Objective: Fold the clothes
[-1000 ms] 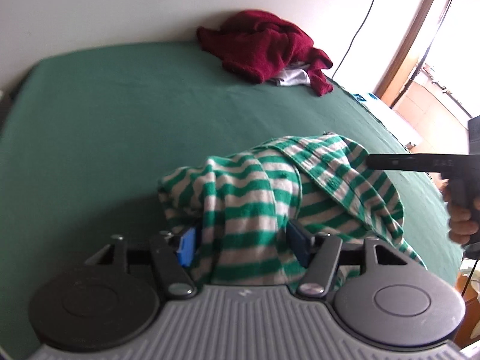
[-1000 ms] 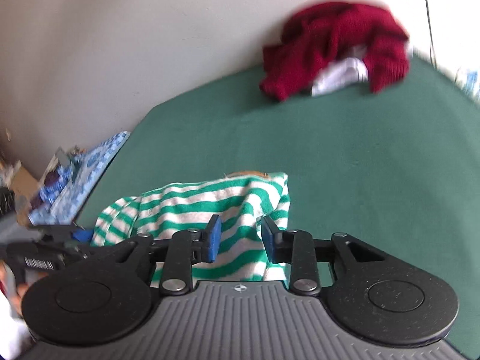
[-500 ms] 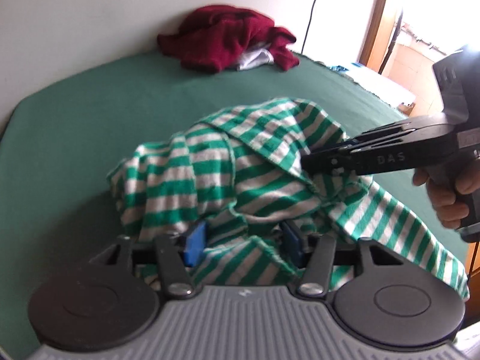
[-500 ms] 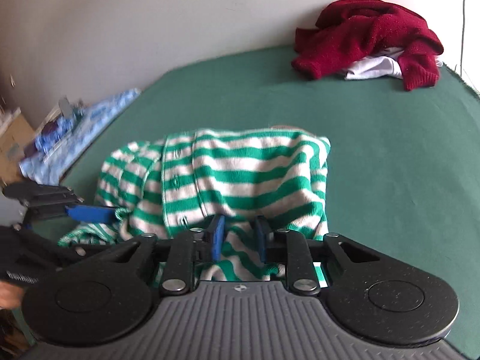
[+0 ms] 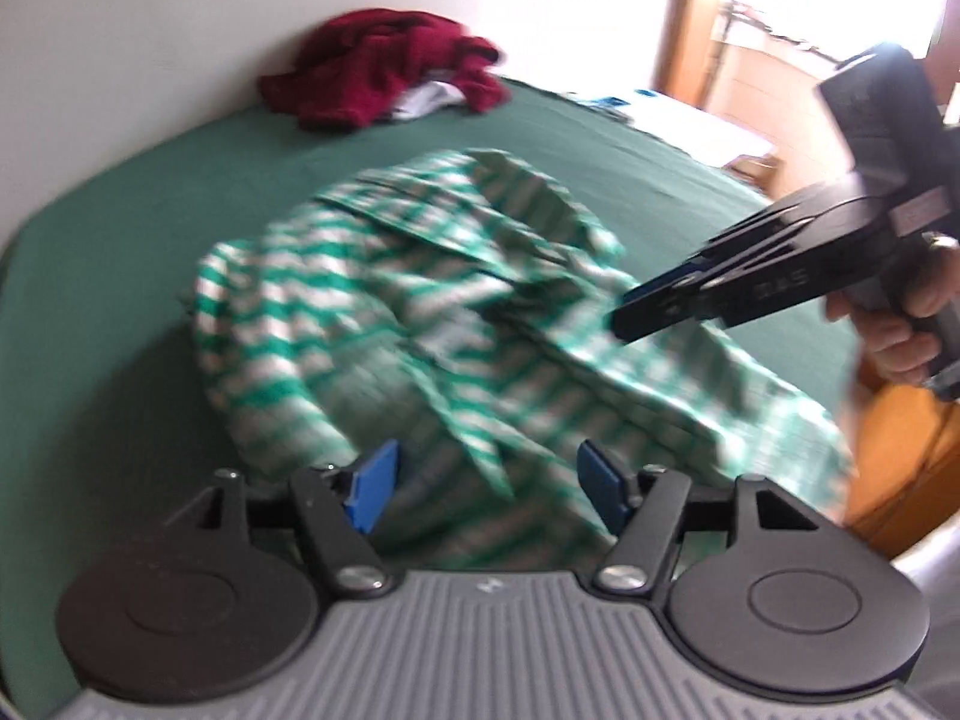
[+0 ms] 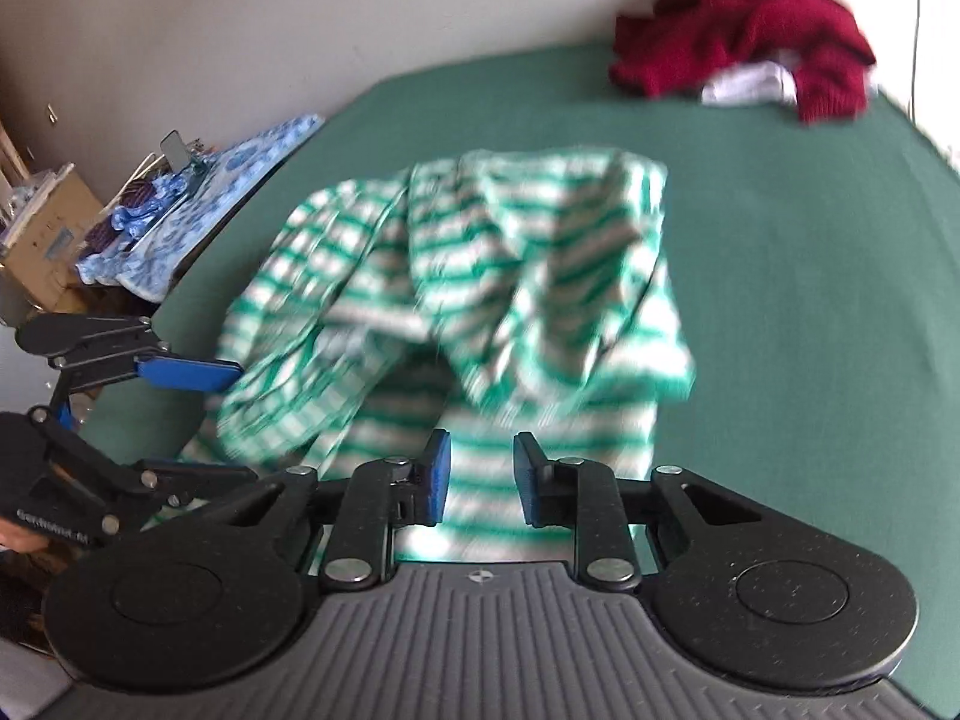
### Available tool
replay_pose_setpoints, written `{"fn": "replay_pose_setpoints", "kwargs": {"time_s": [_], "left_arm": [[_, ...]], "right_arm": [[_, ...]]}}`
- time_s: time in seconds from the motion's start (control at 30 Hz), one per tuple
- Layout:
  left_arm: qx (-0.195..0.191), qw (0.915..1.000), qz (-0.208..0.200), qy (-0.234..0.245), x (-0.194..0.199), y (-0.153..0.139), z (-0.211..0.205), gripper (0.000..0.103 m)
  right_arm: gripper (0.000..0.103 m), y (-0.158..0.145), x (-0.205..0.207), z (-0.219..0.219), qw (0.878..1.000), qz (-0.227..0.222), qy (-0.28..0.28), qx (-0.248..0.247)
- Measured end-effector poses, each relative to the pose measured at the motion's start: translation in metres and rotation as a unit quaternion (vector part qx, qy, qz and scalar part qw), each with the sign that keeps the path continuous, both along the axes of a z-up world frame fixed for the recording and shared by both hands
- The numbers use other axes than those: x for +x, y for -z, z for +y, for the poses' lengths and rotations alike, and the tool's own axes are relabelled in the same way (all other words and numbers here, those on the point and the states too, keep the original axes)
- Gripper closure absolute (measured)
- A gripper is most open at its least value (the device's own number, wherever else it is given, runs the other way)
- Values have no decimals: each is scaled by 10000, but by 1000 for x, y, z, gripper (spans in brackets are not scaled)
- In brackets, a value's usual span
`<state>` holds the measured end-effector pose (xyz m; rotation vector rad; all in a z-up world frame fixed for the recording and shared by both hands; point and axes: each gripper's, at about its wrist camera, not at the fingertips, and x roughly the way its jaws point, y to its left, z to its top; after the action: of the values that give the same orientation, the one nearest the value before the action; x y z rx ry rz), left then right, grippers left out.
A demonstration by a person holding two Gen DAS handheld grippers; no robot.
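While the striped shirt lies bunched just beyond both parted, empty jaws, your right gripper sits nearer its hem.

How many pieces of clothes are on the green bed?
3 that I can see. The striped shirt lies crumpled in the middle. The red sweater is heaped by the far wall, with a white garment tucked under it. More might hide in that pile.
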<state>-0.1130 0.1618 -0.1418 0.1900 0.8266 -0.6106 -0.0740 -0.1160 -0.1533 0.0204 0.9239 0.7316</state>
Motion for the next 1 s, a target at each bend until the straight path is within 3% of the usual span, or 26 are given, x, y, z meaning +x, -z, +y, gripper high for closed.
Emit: {"fn": "replay_pose_setpoints", "kwargs": {"time_s": [0.2,0.3,0.4,0.6,0.7,0.83,1.0], "left_arm": [[-55,9991,167,394,-34,6,-13,32],[-82,9982,238,542,-47,12,-21,32],[-110,9971,309,690,-61,17,-28,13],[-174,9944,454,942,-87,28,-42,11],[-341,9967,592,437,-91,28,-26,21],[-562,9951,772,-239,-97,28,-5,20],[-834,9857,991,-1082,-104,29,21,20]], "right_arm": [[76,-7,-66,8,9987,-145,-414,-261],[76,1,-92,14,9983,-123,-351,-439],[76,11,-110,13,9983,-66,-161,-552],[76,6,-118,5,9981,-65,-106,-601],[76,-6,-111,-3,9988,-207,-24,-441],[71,-10,-101,-27,9979,-385,236,-459],[68,3,-89,-78,9962,241,819,-189]]}}
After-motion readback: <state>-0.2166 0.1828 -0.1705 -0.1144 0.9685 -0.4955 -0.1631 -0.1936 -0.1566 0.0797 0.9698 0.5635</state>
